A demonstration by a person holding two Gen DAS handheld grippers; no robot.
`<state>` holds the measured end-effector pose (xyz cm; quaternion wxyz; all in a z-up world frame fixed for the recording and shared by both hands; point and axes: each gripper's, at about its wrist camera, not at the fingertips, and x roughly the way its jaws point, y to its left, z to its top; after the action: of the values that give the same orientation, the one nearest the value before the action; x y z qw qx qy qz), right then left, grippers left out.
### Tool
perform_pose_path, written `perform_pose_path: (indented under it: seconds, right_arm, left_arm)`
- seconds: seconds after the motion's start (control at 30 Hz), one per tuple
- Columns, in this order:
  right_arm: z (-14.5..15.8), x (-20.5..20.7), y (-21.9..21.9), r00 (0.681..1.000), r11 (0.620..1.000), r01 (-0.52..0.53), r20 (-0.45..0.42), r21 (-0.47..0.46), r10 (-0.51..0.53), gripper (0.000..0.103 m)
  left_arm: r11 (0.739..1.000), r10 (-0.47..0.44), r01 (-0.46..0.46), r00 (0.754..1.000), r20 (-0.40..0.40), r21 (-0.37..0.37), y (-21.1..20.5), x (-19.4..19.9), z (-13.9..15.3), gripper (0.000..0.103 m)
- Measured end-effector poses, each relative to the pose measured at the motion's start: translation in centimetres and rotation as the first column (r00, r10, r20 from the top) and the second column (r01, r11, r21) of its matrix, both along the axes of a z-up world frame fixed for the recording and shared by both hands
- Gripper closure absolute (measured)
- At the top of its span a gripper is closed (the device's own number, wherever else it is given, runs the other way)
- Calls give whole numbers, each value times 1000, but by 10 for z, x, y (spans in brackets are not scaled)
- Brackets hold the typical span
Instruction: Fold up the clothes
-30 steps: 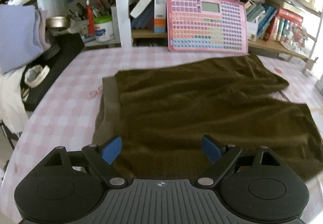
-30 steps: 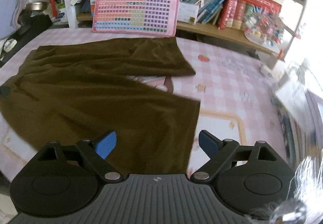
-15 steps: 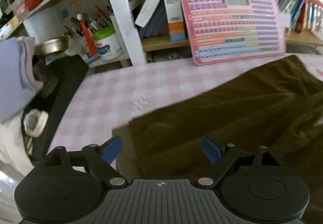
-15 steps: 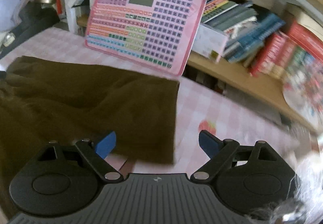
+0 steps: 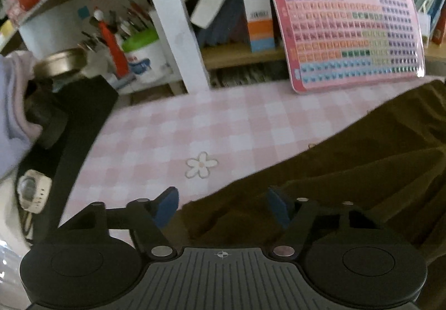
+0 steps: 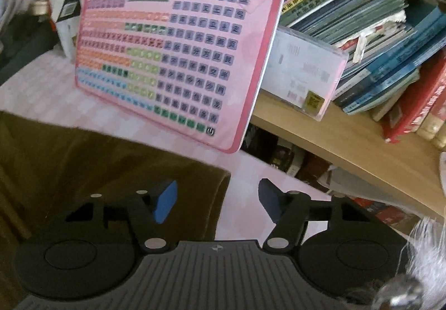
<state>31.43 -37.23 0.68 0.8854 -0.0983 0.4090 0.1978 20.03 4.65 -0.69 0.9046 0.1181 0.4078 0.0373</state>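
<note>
Dark olive-brown shorts (image 5: 348, 170) lie flat on the pink checked tablecloth (image 5: 195, 125). In the left wrist view my left gripper (image 5: 223, 208) is open, its blue pads straddling the far corner of the waistband end. In the right wrist view the shorts (image 6: 97, 167) fill the lower left. My right gripper (image 6: 214, 202) is open over the far corner of a leg hem, left pad above the cloth, right pad above bare tablecloth (image 6: 251, 170).
A pink keyboard toy (image 5: 348, 25) leans on the bookshelf behind the table; it also shows in the right wrist view (image 6: 178, 45). Books (image 6: 362, 31) fill the shelf. A black case (image 5: 78, 125), watch (image 5: 30, 192) and pen pot (image 5: 142, 59) stand left.
Both grippers have moved forward and down to the far edge of the shorts: the left toward the waistband corner, the right toward the far leg's hem corner. Both stay open.
</note>
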Motion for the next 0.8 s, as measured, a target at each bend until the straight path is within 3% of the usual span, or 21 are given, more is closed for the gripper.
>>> perform_pose_path:
  seconds: [0.17,0.33,0.5,0.6,0.7,0.77,0.8]
  right_arm:
    - [-15,23,-2,999,999,4,-40,32,-3,49]
    - [-28,29,-1,995,999,-33,-93,19,35,66]
    - [-30,28,-6,993,998,-48,-102,31,51,87]
    - [-30,26,-7,993,998,-35,-108,44,40,94]
    - [-26,19,-6,996,999,4,-86,43,0,95]
    - [-17,9,-7,998,998,32,-48,50,-30,95]
    - [-11,3,-7,999,998,45,-27,51,-44,95]
  left_arm:
    - [1000,-18,18,999,-49,7,4,15,-12,38]
    - [999,-51,50,994,-99,-8,12,30,-20,38]
    - [994,-69,58,991,-118,-93,24,39,-21,39]
    - [990,-97,82,987,-128,-114,23,40,-20,46]
    - [985,-134,116,981,-138,-132,20,41,-18,66]
    - [976,-167,142,975,-149,-163,18,41,-17,90]
    - [974,-180,154,972,-151,-166,15,40,-17,93]
